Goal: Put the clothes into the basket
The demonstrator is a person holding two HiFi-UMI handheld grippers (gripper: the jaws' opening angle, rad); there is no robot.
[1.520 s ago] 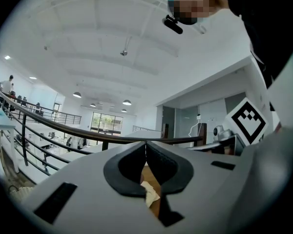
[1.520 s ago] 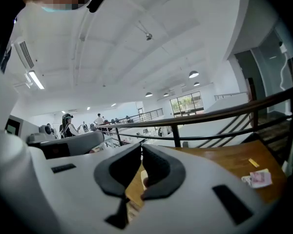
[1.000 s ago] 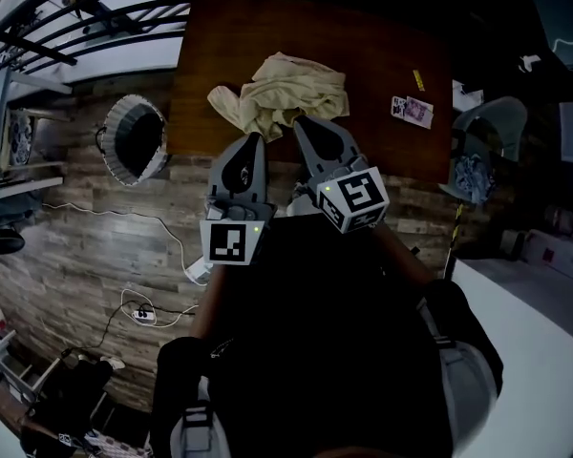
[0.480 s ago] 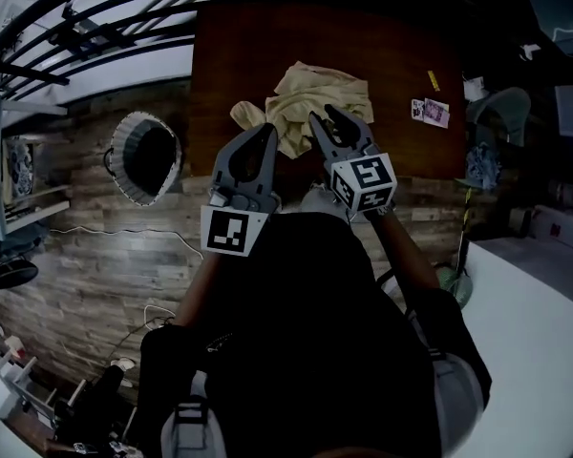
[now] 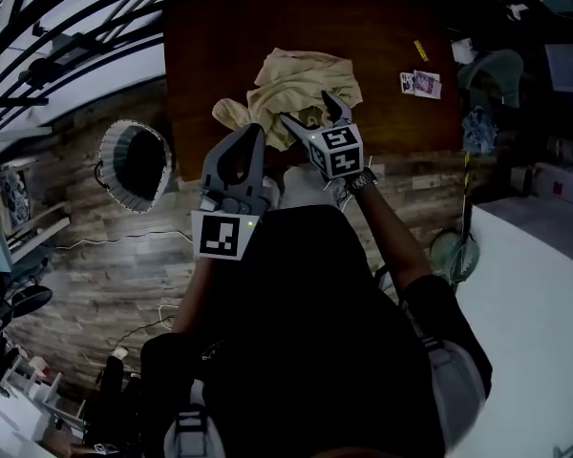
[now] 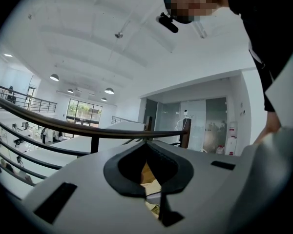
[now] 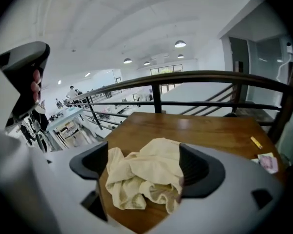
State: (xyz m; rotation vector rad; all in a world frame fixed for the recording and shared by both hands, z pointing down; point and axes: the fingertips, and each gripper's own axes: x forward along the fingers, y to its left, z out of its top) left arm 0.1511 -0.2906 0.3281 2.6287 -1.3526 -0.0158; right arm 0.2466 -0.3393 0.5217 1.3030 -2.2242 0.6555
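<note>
Cream garment is lying at the near edge of the table. The right gripper, jaws just opening, is straddling it unclamped, while the left gripper is hovering clenched and empty. Closing on one loose fold is risking a drop short of the basket beside the table.

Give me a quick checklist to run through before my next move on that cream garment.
1. Right tool open: ok, its jaws have just been opening.
2. Cream garment between those jaws: ok, pads not pressing on it.
3. Garment resting on the table, nothing on top of it: ok.
4. Left tool clear of the garment: ok, shut and holding nothing.
5. Basket in sight: ok, on the floor left of the table.
</note>
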